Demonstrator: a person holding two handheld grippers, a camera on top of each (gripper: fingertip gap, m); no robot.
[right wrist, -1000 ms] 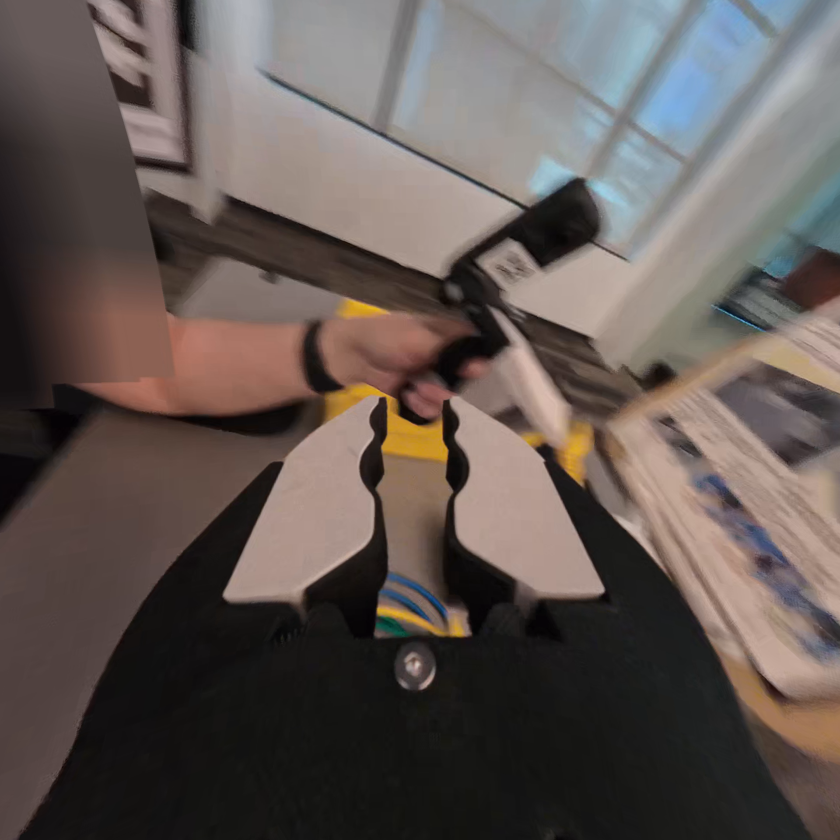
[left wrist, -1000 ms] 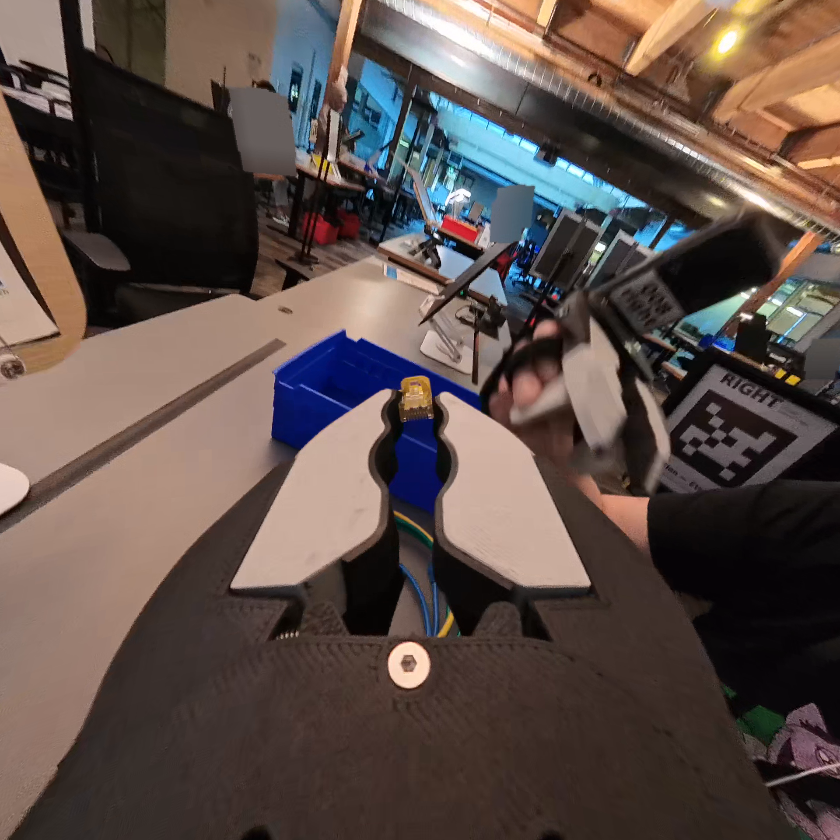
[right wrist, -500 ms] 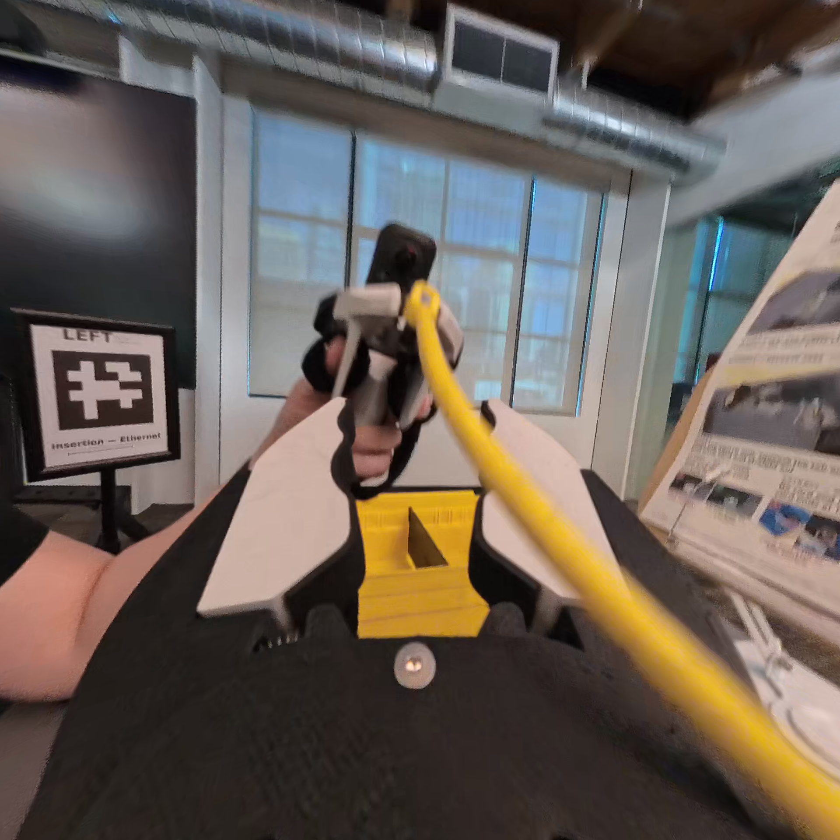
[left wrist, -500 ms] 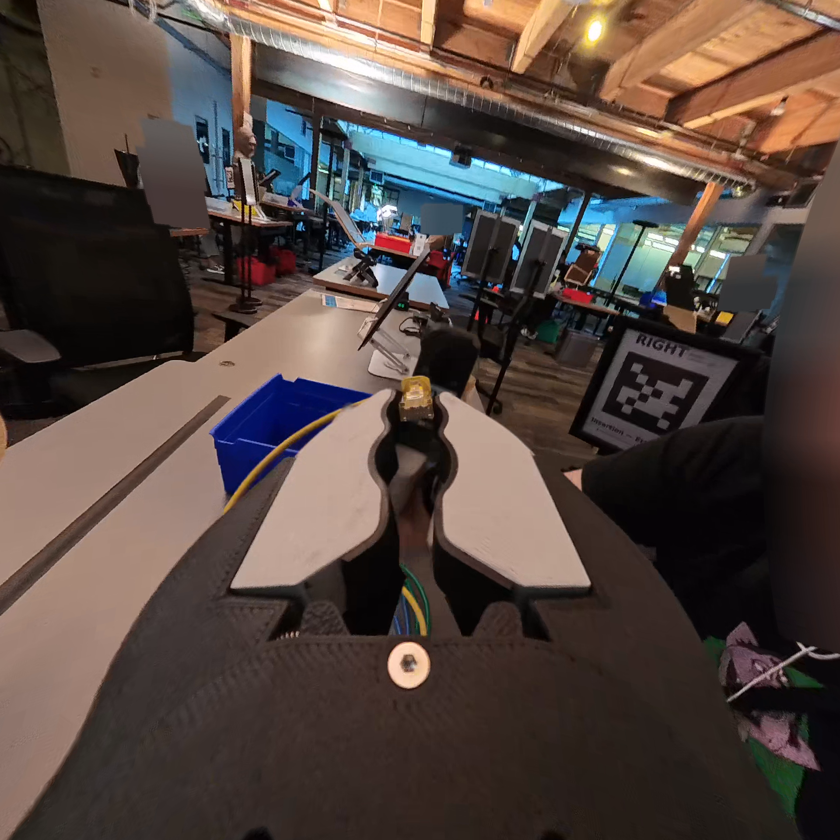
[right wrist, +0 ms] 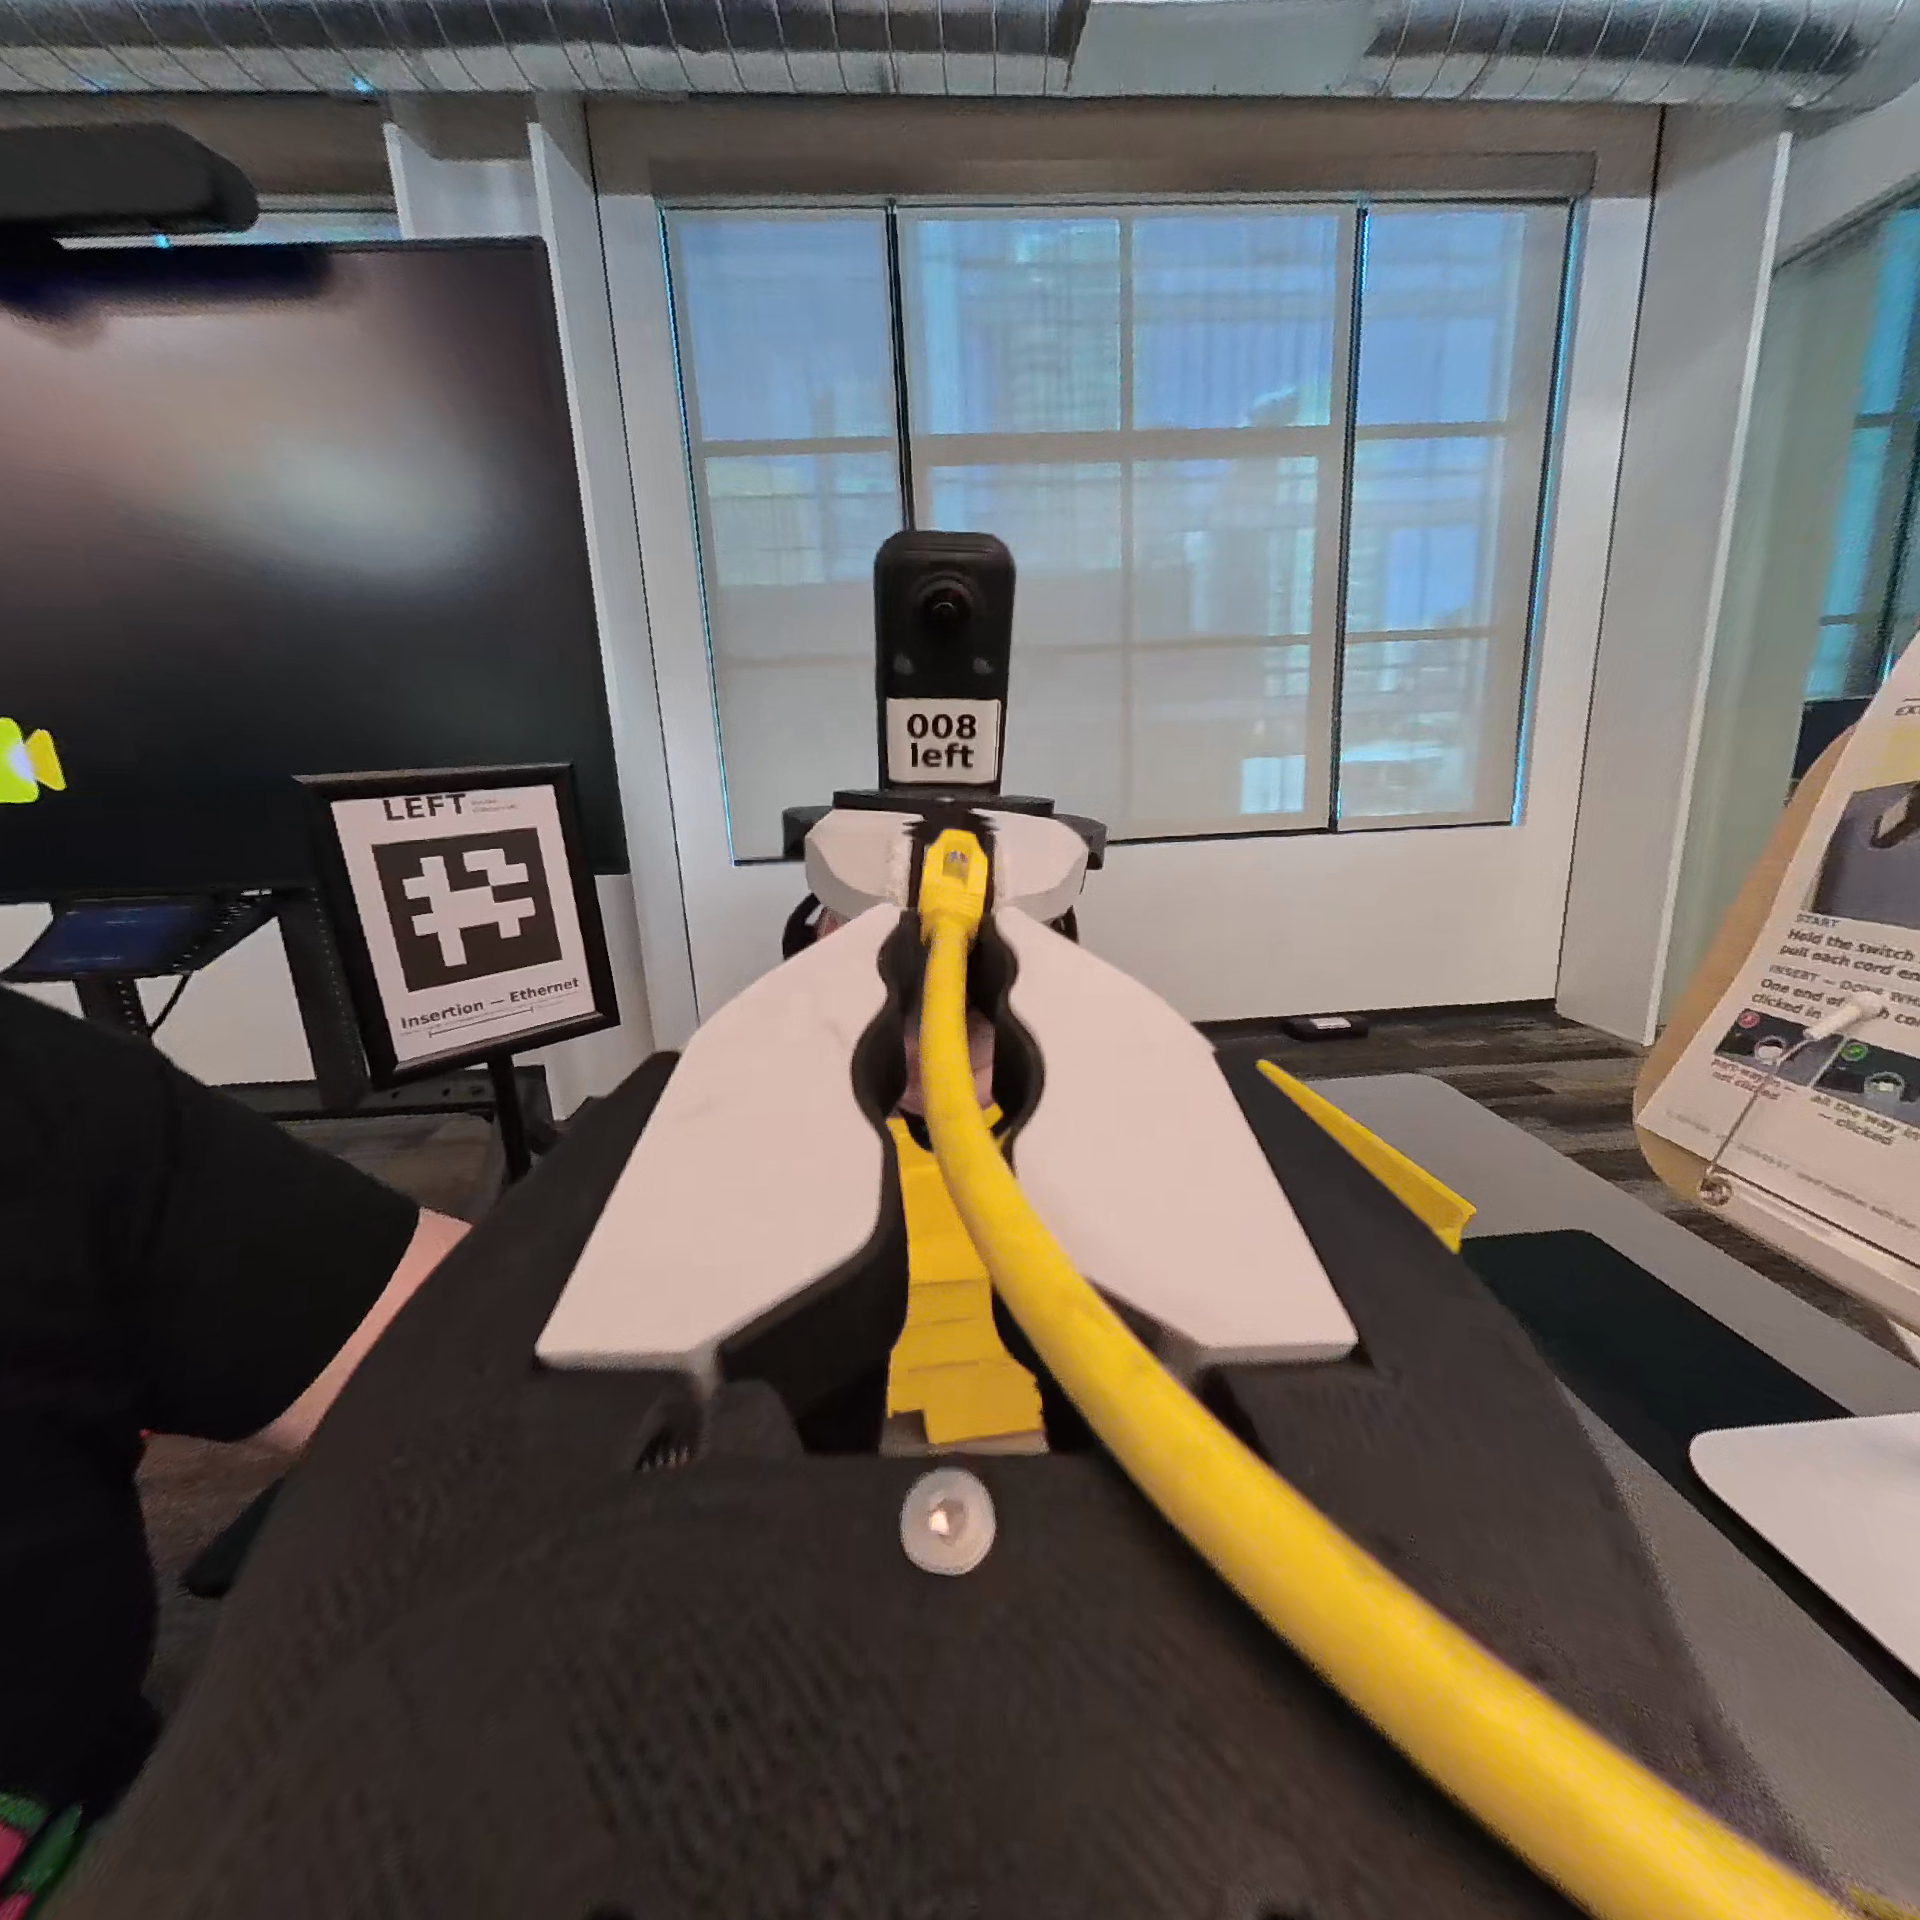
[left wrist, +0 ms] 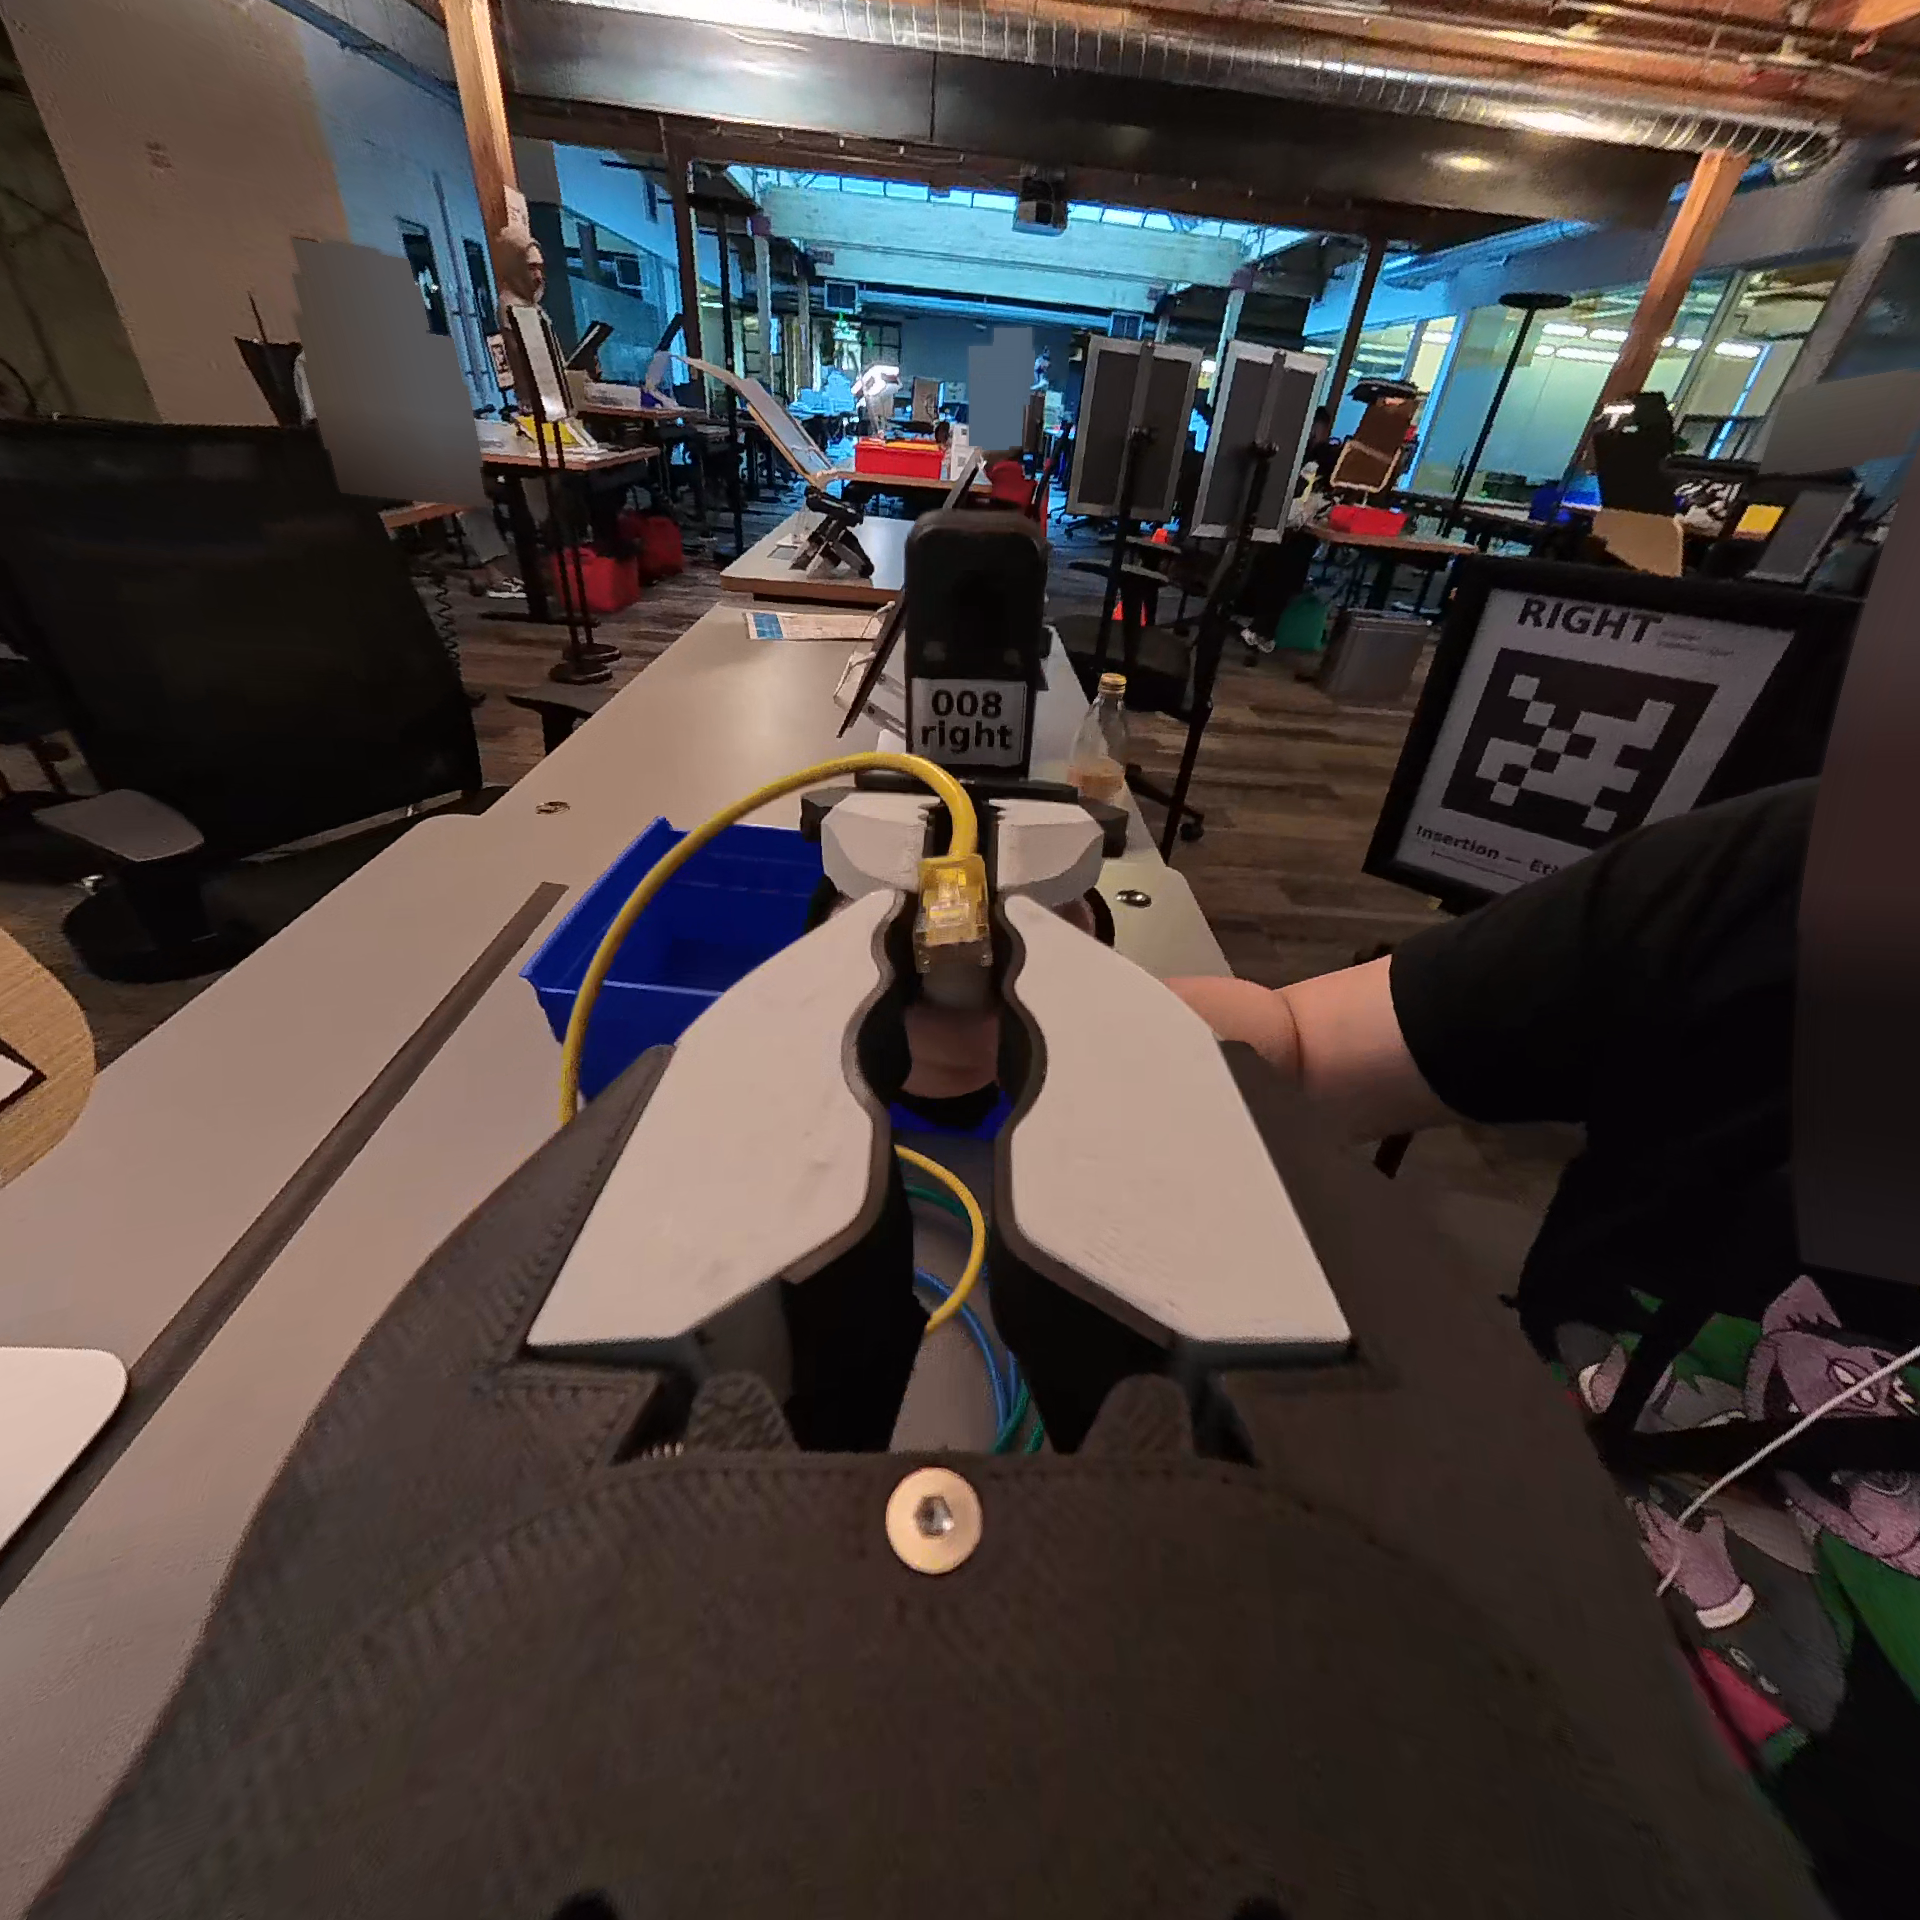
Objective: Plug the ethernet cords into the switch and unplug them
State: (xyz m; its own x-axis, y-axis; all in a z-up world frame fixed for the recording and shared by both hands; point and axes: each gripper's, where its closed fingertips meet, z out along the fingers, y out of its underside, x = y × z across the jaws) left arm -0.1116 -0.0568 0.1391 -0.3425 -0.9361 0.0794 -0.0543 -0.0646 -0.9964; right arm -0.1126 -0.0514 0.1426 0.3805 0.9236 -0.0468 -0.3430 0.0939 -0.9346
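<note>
Since the earlier frame both grippers have been brought tip to tip, facing each other. Left gripper [left wrist: 951, 925] is clamped on the yellow cord's plug [left wrist: 948, 906] — right gripper [right wrist: 948, 914] is pinched around the yellow cord [right wrist: 1091, 1299] just behind, above the blue bin [left wrist: 665, 935].

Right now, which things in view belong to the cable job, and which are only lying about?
Job: yellow cord; plug; left tool, gripping the plug; right tool, closed on the yellow cord; blue cord below. The switch is not in view.

Lying about: blue bin; bottle; framed sign; instruction board.
</note>
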